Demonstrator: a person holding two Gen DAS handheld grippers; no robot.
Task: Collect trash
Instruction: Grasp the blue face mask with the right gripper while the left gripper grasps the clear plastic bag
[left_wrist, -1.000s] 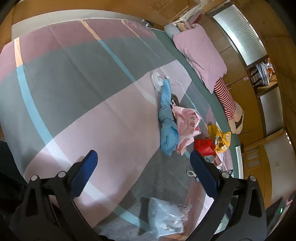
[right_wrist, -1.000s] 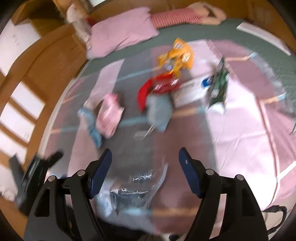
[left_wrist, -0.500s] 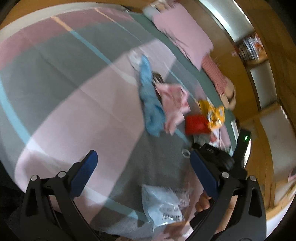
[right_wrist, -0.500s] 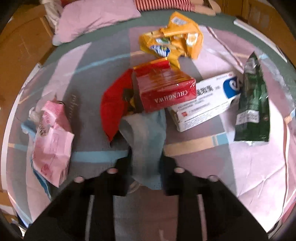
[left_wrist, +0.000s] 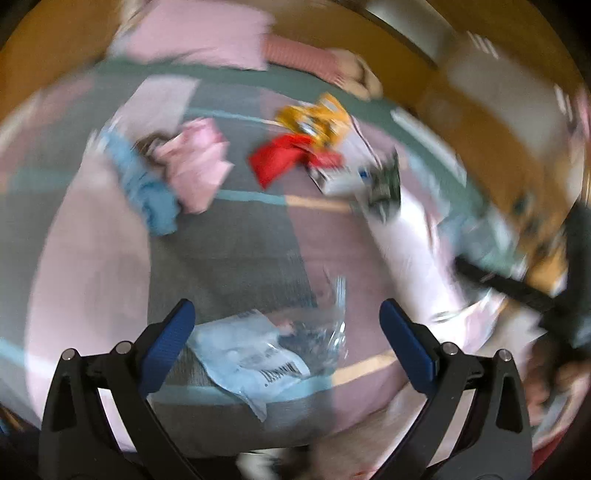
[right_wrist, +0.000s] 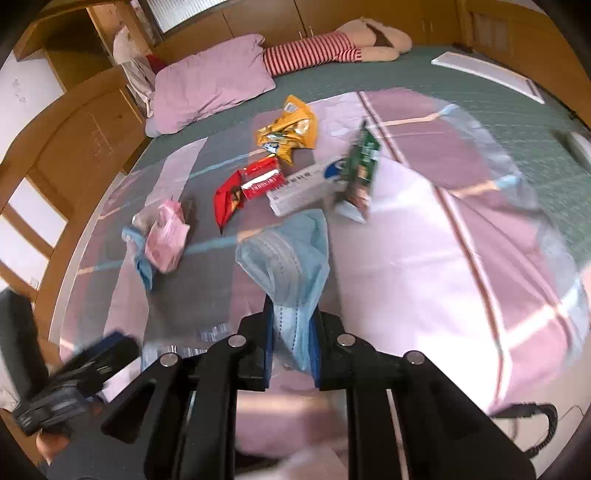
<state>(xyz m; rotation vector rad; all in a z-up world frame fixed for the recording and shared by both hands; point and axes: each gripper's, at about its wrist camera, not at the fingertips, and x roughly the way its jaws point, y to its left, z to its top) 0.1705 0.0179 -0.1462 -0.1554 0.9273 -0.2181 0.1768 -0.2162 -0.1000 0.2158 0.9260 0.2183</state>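
Note:
My right gripper (right_wrist: 291, 332) is shut on a blue face mask (right_wrist: 291, 258) and holds it up above the bed. Trash lies on the bedspread: a yellow snack bag (right_wrist: 291, 131), a red wrapper (right_wrist: 227, 199), a red box (right_wrist: 262, 179), a white and blue box (right_wrist: 299, 188), a green packet (right_wrist: 360, 171), a pink packet (right_wrist: 166, 236) on a blue cloth (right_wrist: 142, 264). My left gripper (left_wrist: 286, 332) is open over a clear plastic bag (left_wrist: 269, 350); this view is blurred. The left gripper also shows at the lower left of the right wrist view (right_wrist: 74, 373).
A pink pillow (right_wrist: 210, 83) and a striped stuffed toy (right_wrist: 332, 48) lie at the head of the bed. Wooden cabinets (right_wrist: 85, 147) border the bed on the left and behind. A black cable (right_wrist: 532, 417) lies at the lower right.
My right gripper shut on the blue face mask and lifted it off the trash pile, pulling back. My left gripper swung right toward the trash, still open over the clear bag.

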